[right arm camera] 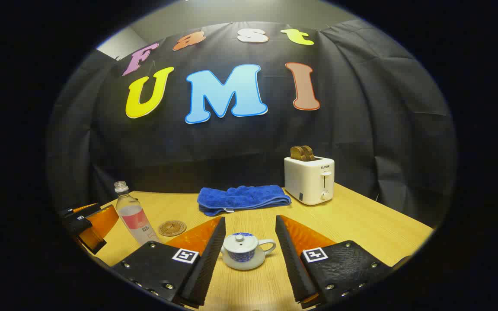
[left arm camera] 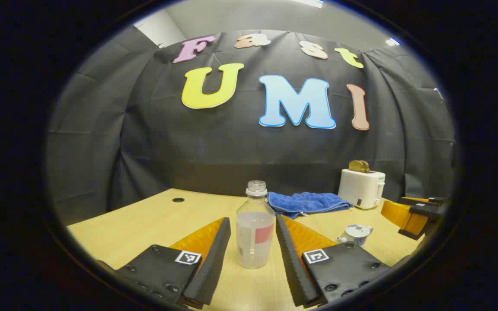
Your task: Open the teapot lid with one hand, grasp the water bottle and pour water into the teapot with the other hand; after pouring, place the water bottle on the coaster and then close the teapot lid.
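Clear capless water bottle (left arm camera: 255, 226), part full, between left gripper (left arm camera: 253, 255)'s gaping ridged fingers; lidded round teapot (right arm camera: 243, 250) at 6 o'clock between right gripper (right arm camera: 250, 255)'s spread, empty ones.

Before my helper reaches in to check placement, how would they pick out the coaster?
Start at the white toaster at the table's back, move left past the folded blue towel to the water bottle. The coaster lies flat just right of it: a small round brown disc, the lowest thing there.

Black draped cloth wall (right arm camera: 383, 129) behind a pale wooden table (right arm camera: 361, 220) — grey ceiling (left arm camera: 253, 17) above.
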A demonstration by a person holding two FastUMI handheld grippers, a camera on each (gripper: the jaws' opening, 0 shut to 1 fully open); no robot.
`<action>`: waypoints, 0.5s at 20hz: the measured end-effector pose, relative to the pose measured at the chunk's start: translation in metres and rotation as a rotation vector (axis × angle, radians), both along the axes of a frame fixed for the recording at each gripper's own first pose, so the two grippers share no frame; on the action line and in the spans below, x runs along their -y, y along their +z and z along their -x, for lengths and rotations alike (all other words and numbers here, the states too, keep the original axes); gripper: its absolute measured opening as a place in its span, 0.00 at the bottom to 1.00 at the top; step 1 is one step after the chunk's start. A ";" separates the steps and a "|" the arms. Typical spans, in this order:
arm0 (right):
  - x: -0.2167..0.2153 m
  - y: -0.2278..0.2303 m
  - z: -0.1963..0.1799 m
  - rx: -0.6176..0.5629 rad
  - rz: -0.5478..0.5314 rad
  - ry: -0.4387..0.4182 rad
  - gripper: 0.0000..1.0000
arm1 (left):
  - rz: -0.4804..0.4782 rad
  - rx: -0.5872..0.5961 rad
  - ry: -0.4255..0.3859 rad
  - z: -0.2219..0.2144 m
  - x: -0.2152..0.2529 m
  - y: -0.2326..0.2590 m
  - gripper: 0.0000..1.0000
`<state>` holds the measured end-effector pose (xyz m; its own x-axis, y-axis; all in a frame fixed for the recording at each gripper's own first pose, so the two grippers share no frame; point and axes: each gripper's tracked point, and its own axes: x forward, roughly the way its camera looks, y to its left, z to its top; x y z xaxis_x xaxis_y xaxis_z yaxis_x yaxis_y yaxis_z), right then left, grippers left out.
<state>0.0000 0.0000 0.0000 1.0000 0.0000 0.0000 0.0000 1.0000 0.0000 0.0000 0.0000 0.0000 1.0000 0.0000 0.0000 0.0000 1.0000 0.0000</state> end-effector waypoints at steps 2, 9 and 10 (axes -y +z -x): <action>-0.001 0.000 0.000 0.001 0.007 0.001 0.73 | 0.007 -0.003 -0.001 -0.001 0.000 -0.002 0.76; -0.004 -0.001 -0.002 -0.012 0.012 0.019 0.72 | 0.016 -0.008 -0.008 0.001 0.003 -0.005 0.78; -0.004 -0.001 -0.001 -0.012 0.012 0.019 0.73 | 0.016 -0.007 -0.009 0.000 0.003 -0.006 0.80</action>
<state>0.0011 0.0040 -0.0014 0.9997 0.0193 -0.0118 -0.0194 0.9997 -0.0120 -0.0004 -0.0028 -0.0064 0.9999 -0.0095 -0.0066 0.0094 0.9998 -0.0160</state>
